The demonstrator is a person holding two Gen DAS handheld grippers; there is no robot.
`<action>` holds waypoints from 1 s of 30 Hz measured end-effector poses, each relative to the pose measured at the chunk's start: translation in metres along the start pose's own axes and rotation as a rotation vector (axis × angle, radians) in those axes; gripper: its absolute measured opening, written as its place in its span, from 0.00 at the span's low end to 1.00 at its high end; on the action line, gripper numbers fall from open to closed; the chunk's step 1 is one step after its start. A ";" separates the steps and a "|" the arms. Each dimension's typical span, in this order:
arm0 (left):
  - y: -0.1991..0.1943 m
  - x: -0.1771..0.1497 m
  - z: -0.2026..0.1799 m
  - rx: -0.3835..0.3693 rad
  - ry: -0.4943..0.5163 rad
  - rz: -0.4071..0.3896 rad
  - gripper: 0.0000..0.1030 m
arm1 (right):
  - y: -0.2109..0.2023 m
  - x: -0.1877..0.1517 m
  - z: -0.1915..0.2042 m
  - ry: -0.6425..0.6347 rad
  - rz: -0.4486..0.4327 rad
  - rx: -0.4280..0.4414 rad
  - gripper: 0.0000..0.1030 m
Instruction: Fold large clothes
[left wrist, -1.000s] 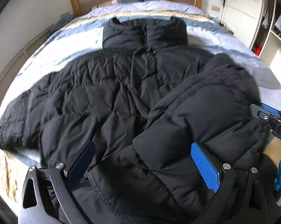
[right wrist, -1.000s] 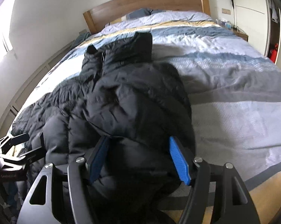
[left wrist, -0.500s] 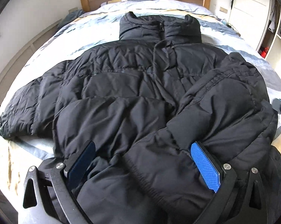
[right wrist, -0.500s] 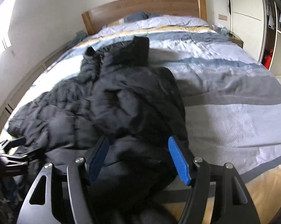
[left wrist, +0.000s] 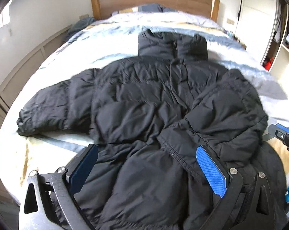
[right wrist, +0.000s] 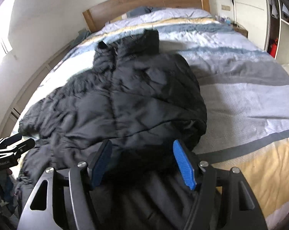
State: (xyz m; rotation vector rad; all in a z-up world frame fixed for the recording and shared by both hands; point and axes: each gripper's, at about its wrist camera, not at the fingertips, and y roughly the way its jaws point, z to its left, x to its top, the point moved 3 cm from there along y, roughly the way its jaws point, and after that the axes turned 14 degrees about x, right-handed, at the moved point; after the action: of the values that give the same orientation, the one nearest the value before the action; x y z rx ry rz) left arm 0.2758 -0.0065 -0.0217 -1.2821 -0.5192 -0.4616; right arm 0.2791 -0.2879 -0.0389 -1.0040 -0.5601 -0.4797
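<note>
A black puffer jacket [left wrist: 144, 103] lies front up on the bed, collar toward the headboard. Its right sleeve [left wrist: 226, 115] is folded across the chest; its left sleeve [left wrist: 54, 109] lies spread to the left. My left gripper [left wrist: 146, 164] is open, its blue pads on either side of the hem near the foot of the bed. My right gripper [right wrist: 142, 163] is open over the jacket's [right wrist: 125, 105] lower right edge. Nothing is clamped in either. Each gripper shows at the edge of the other's view.
The bed has a striped blue, grey and yellow cover [right wrist: 249, 95] and a wooden headboard [left wrist: 154, 0]. A low wall panel [left wrist: 19, 80] runs along the left. A wardrobe and open shelves [left wrist: 278, 38] stand at the right.
Both grippers have drawn back toward the foot of the bed, so more of the jacket and its left sleeve show. The jacket has settled flatter. Both stay open.
</note>
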 end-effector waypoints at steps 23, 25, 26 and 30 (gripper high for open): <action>-0.062 -0.007 0.177 0.055 -0.124 -0.091 0.98 | -0.056 0.000 0.112 -0.061 -0.120 0.064 0.63; -0.050 -0.011 0.200 0.079 -0.146 -0.072 0.98 | -0.048 0.002 0.118 -0.060 -0.115 0.064 0.63; -0.043 -0.013 0.209 0.083 -0.157 -0.061 0.98 | -0.043 0.003 0.121 -0.060 -0.110 0.065 0.63; -0.013 -0.020 0.248 0.101 -0.202 -0.012 0.98 | -0.024 0.005 0.133 -0.071 -0.089 0.063 0.63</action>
State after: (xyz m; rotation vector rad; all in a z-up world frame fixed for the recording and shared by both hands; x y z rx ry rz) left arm 0.2255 0.2330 0.0265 -1.2356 -0.7115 -0.3130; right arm 0.2398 -0.1828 0.0361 -0.9415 -0.6817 -0.5036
